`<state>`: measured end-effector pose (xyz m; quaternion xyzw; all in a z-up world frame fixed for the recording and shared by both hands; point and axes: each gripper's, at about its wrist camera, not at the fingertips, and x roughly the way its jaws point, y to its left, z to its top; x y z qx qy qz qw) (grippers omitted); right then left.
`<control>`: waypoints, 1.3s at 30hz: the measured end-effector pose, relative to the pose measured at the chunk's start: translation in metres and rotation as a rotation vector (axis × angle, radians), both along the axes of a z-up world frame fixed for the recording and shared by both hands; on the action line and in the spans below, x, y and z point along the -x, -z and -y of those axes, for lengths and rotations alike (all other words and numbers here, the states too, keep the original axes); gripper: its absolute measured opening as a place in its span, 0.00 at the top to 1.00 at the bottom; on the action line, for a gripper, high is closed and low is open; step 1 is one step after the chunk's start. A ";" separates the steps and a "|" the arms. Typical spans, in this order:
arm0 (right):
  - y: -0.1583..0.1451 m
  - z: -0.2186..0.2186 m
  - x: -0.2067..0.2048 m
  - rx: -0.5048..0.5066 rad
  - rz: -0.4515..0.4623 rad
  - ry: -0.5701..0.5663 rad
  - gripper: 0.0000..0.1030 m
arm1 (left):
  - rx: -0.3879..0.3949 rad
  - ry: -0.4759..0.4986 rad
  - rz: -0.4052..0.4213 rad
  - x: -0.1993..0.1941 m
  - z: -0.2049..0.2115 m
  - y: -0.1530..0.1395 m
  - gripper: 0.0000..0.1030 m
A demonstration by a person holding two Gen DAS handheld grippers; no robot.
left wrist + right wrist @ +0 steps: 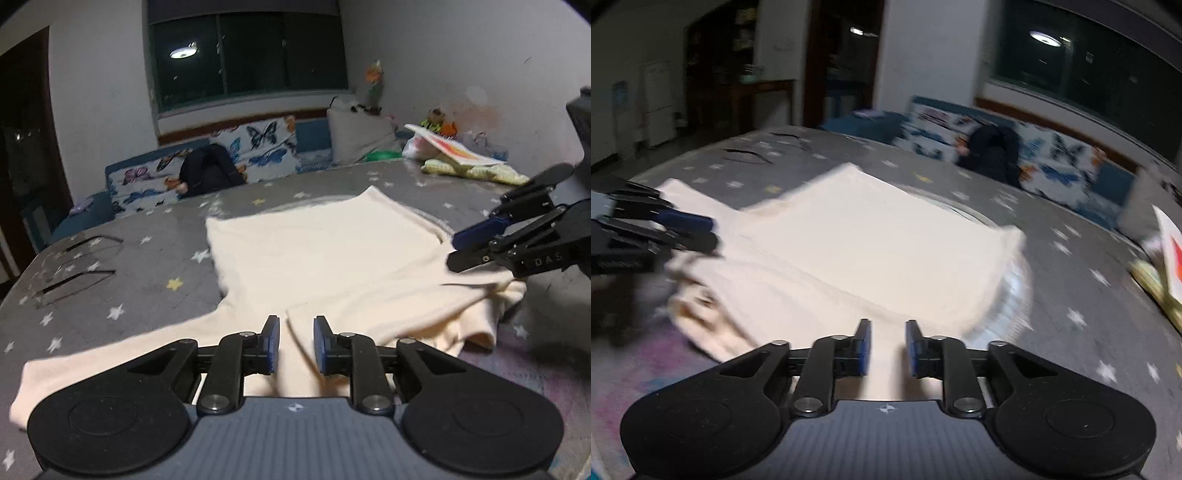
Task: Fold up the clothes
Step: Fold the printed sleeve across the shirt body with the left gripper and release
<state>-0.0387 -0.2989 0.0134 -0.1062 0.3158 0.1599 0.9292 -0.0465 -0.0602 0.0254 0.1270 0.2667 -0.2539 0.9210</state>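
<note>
A cream long-sleeved top [317,258] lies spread on the grey star-print bed [147,273]. One sleeve stretches to the near left [85,362]; the other side is folded over in a bunched layer at the right [476,314]. My left gripper [296,345] is open, low over the garment's near edge, with cloth showing between the pads. My right gripper [456,247] hovers open above the folded right part. In the right wrist view the top [864,251] is blurred, my right gripper [887,347] is open over its near edge, and the left gripper [711,232] is at the far left.
A butterfly-print cushion [207,162] and a dark garment [210,170] lie along the far bed edge. A grey pillow [358,136], a book [458,147] and bags sit at the far right. Clothes hangers [74,266] lie on the bed at left.
</note>
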 end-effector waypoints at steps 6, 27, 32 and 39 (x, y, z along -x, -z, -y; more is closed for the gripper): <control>-0.005 -0.052 -0.007 -0.018 0.007 -0.159 0.73 | 0.095 -0.241 -0.068 -0.004 -0.041 -0.012 0.63; -0.022 -0.073 0.000 -0.041 0.017 -0.210 0.72 | 0.165 -0.839 -0.145 -0.067 -0.179 0.007 0.65; -0.032 -0.065 0.012 -0.049 0.044 -0.204 0.72 | 0.262 -0.815 -0.156 -0.065 -0.181 0.005 0.92; -0.033 -0.039 0.025 -0.057 0.051 -0.141 0.72 | 0.349 -0.648 -0.063 -0.043 -0.139 -0.041 0.92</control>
